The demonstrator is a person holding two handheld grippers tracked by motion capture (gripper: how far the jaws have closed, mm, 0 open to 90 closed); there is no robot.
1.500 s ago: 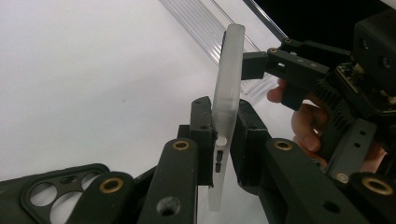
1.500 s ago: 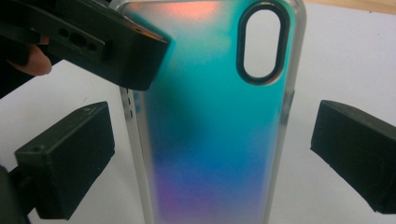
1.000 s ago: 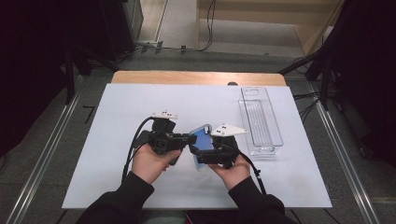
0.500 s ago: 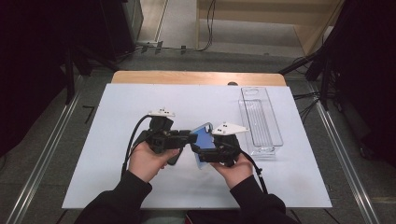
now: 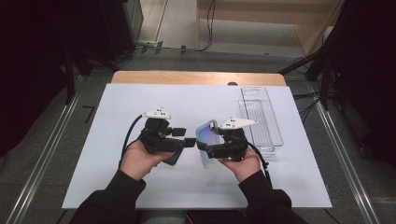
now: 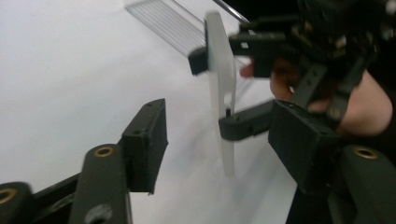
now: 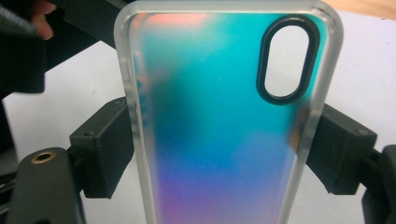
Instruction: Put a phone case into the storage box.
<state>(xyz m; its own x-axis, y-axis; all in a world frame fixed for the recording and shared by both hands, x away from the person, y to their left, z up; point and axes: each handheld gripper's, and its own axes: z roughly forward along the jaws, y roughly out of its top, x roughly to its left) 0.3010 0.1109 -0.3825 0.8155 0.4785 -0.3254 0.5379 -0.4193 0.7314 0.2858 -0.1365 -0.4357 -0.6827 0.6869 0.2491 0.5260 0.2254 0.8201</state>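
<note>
1. The right gripper clamps a phone case by its two long edges, one pad on each side; the case stands on edge above the white table, its iridescent back and oval camera cutout facing the right gripper view.
2. The left gripper has just been opening; its jaws stand apart with nothing pressed between them, the case just ahead.
3. A clear plastic tray lies beside the right hand.
4. No writing is readable.
</note>
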